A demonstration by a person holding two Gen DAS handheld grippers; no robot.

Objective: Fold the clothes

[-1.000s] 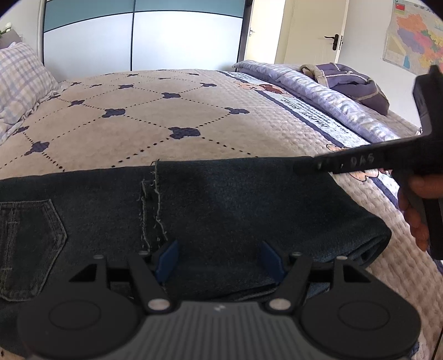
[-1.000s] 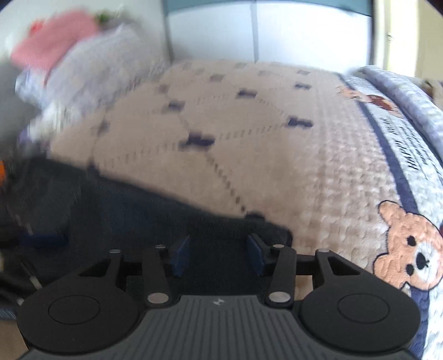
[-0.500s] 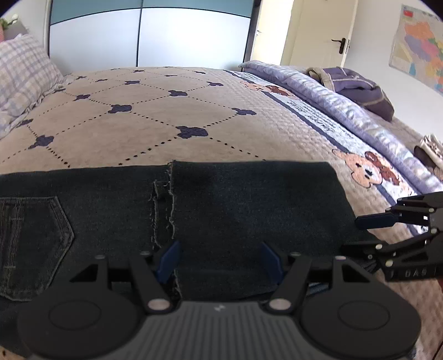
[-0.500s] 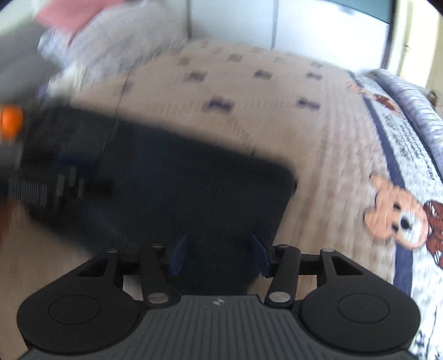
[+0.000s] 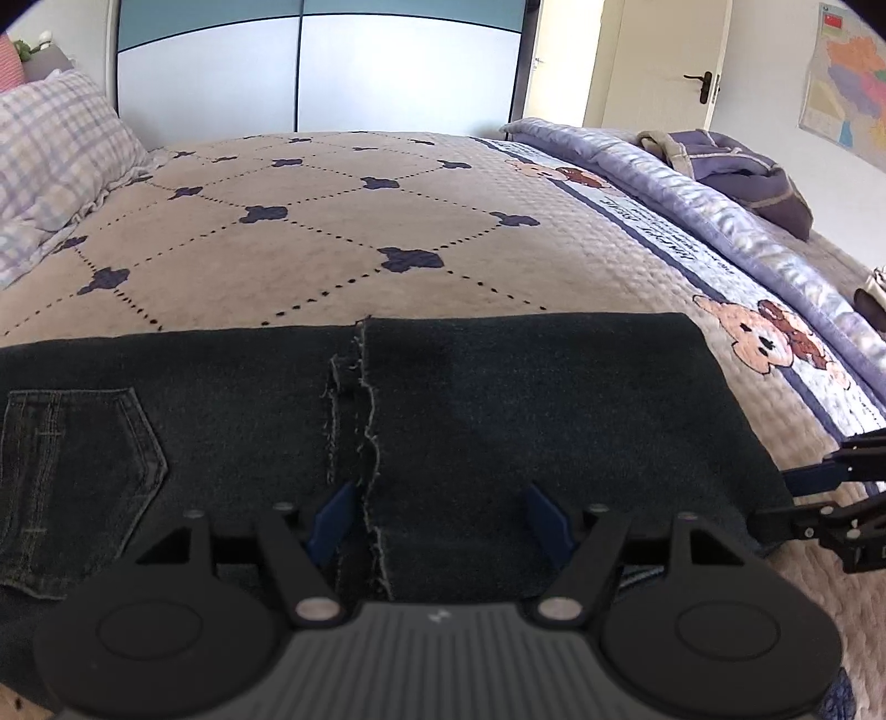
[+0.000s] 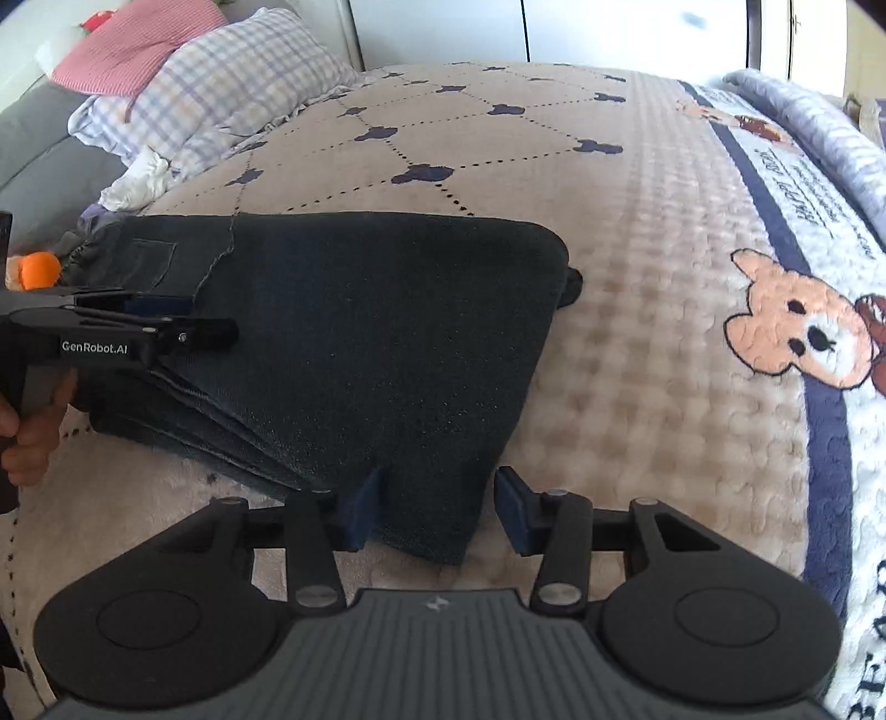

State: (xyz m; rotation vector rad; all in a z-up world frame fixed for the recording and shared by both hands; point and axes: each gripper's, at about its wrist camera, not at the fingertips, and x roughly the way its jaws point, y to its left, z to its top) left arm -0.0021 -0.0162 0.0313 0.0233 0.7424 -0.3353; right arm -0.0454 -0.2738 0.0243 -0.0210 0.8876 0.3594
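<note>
Setting: home bedroom. Evidence: large bed point(image 5: 332, 249) under a beige quilted bedspread with dark clover motifs and a teddy-bear border point(image 5: 769, 343). Checked pillow point(image 5: 50, 166) at 10 o'clock; pink pillow point(image 6: 138, 39) beyond it in the right wrist view. Sliding-door wardrobe point(image 5: 315, 66) at 12 o'clock. Cream door point(image 5: 664, 61) with lever handle at 1 o'clock; wall map point(image 5: 847, 77) at 2 o'clock. Purple garment point(image 5: 736, 171) heaped on the bed's far edge.
</note>
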